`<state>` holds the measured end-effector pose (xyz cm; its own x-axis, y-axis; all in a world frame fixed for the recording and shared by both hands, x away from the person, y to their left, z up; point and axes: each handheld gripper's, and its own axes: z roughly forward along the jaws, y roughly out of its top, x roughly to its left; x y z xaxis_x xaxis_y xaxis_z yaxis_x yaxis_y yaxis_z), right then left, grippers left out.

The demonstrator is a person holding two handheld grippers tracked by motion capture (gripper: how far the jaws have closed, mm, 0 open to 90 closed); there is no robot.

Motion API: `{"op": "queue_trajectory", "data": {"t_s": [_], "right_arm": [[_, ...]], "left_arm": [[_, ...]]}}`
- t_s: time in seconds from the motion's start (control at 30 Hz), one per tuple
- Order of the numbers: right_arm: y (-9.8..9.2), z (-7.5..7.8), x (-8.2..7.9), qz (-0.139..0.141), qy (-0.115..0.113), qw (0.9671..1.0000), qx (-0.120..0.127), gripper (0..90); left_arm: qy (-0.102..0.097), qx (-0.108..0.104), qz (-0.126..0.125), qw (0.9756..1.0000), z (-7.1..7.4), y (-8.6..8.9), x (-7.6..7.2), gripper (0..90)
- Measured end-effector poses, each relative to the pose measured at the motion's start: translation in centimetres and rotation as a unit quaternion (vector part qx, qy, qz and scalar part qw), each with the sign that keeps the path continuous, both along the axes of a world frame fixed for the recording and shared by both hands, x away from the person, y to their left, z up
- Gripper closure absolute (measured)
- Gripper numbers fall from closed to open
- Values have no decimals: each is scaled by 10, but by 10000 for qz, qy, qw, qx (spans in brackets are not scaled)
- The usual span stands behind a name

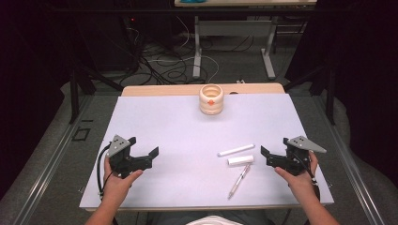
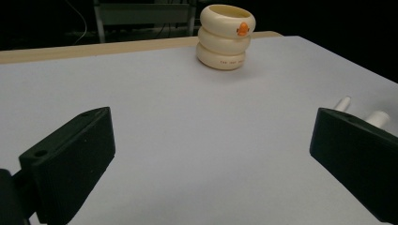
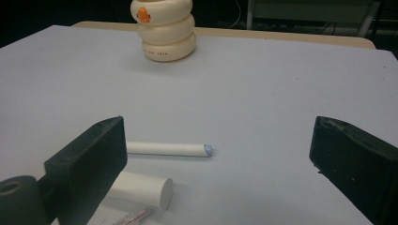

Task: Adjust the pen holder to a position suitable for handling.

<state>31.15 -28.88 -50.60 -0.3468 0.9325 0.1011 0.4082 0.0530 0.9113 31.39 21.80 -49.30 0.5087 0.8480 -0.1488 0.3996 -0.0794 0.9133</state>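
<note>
nothing is held yet — both the left gripper [image 1: 142, 152] and right gripper [image 1: 273, 147] are spread wide, and the nearby white stick [image 1: 235, 150] is likely reached for next.

On the table [image 1: 155, 117], 3 pens [image 1: 240, 161] lie between holder [image 1: 211, 99] and right edge.

Three writing items lie flat on the table's right half, near its front edge. A slim white marker [image 1: 235, 150] with a bluish tip lies farthest back. Just beside it lies a short, thick white cylinder [image 1: 241, 160]. A slender clear pen [image 1: 239, 180] lies nearest the front edge, angled, its upper end close to the cylinder.
</note>
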Motion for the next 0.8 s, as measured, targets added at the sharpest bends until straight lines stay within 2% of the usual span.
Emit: {"op": "queue_trajectory", "data": {"t_s": [0.2,0.23,0.3,0.4,0.5,0.57,0.63,0.7,0.73,0.77,0.8], "right_arm": [[0,-2,2,61,78,9998,-154,52],[1,-3,3,114,143,9994,-295,53],[2,-4,4,157,174,9992,-331,53],[7,-4,7,318,226,9978,-541,54],[11,-4,9,391,245,9969,-634,63],[14,-2,10,468,182,9963,-701,84],[18,2,10,557,144,9954,-772,151],[19,5,10,606,160,9949,-786,152],[20,7,10,648,131,9947,-789,157],[22,12,11,730,21,9933,-894,166],[22,12,11,730,21,9933,-894,166]], "left_arm": [[38,-53,20,10000,-1,1,1,4],[43,-47,30,10000,-1,1,1,4],[38,6,40,10000,-2,2,1,4],[103,-40,57,9999,-3,2,1,4],[73,-6,148,9999,-1,4,1,4],[61,1,186,9998,0,6,1,4],[31,-32,227,9997,1,7,0,4],[18,-33,290,9996,1,7,0,4],[39,-25,288,9996,1,8,1,4],[50,-36,305,9995,0,8,1,4],[69,-61,327,9994,0,8,1,4]]}}
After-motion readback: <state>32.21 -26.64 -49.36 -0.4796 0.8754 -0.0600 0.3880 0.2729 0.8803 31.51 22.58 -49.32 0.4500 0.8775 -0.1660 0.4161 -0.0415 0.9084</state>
